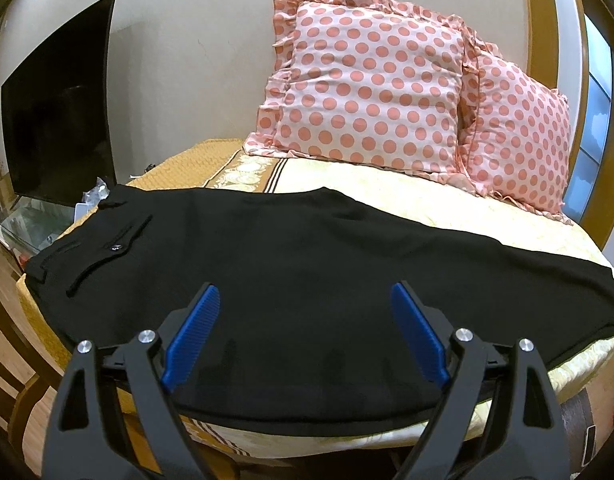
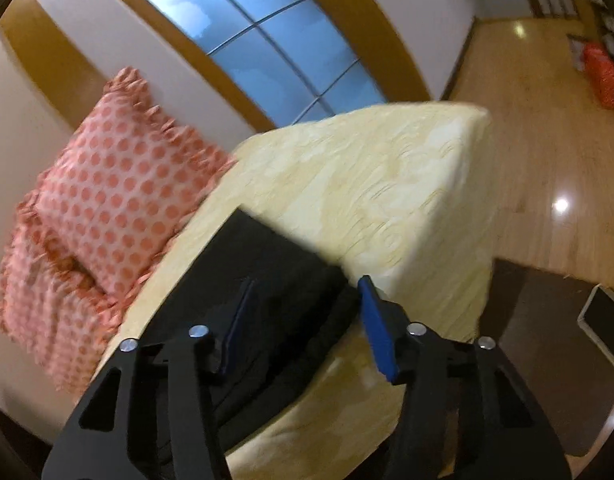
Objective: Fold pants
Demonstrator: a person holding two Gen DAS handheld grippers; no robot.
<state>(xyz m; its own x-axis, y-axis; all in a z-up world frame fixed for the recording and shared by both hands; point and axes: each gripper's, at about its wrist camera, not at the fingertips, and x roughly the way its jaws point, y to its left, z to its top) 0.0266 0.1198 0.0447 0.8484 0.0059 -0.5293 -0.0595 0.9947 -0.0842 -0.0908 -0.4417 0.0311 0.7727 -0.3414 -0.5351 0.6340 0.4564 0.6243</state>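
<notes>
Both the left gripper (image 1: 305,334) and right gripper (image 2: 305,324) gape wide, holding nothing, above black pants (image 1: 291,264) lying flat across the yellow bed (image 1: 427,196) before two polka-dot pillows (image 1: 371,84)

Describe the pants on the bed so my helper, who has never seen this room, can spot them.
Find the bed with the pale yellow cover and two pink dotted pillows at its head. The pants lie flat across its near edge, the only black cloth there, with a buttoned pocket at the left end.

Yellow bed (image 1: 407,196): black pants (image 1: 307,280) spread flat, two polka-dot pillows (image 1: 371,92) behind.
</notes>
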